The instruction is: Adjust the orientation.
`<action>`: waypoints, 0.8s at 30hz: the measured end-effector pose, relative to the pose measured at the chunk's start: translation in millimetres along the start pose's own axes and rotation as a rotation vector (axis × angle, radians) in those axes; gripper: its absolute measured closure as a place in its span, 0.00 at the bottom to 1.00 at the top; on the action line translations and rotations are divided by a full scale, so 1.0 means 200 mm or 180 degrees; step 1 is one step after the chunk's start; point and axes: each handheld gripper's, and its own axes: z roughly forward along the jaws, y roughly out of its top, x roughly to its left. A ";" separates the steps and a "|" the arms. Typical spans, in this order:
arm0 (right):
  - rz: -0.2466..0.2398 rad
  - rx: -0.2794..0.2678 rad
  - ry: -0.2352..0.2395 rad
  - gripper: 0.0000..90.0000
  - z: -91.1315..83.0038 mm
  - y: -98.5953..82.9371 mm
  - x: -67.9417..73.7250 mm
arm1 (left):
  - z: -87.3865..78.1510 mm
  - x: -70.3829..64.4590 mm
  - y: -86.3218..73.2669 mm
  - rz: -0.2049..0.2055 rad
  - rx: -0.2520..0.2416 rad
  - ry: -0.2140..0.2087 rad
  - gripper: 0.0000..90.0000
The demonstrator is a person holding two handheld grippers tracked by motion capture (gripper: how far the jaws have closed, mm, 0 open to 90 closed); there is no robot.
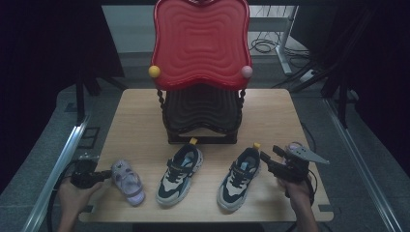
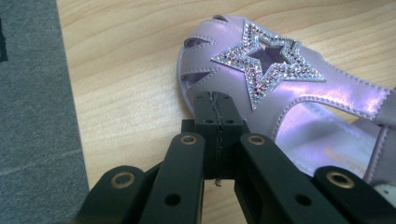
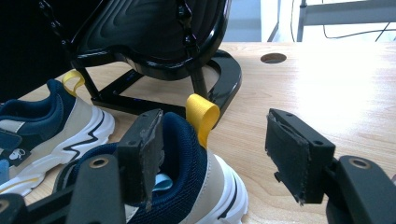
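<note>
the left tongs [image 2: 218, 116] are pressed together against the toe edge of the purple sandal [image 2: 299, 93], while the right tongs [image 3: 219, 154] gape wide around the right sneaker's heel [image 3: 187, 154].

A light wooden surface [image 1: 140, 111] with rounded corners carries four things. At its far middle stands a black two-tier stand [image 1: 202, 116] with a wavy red top tray; in front of it, along the near edge, lie a small lilac sandal [image 1: 128, 182] with a glittery star at the left, a navy, cream and white sneaker [image 1: 180, 174] in the middle, and its matching sneaker [image 1: 239, 178] at the right. Both sneakers point toward the near edge, their yellow heel loops close to the stand's base.
</note>
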 end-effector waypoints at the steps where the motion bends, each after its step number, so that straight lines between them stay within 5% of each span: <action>1: -0.0004 0.0002 -0.0001 0.42 0.00 0.00 0.00 | 0.00 0.00 0.01 0.0005 0.0007 0.0002 1.00; 24: 0.0009 0.0053 -0.0022 0.42 0.02 -0.01 0.00 | 0.07 -0.06 0.16 0.0211 0.0163 0.0135 1.00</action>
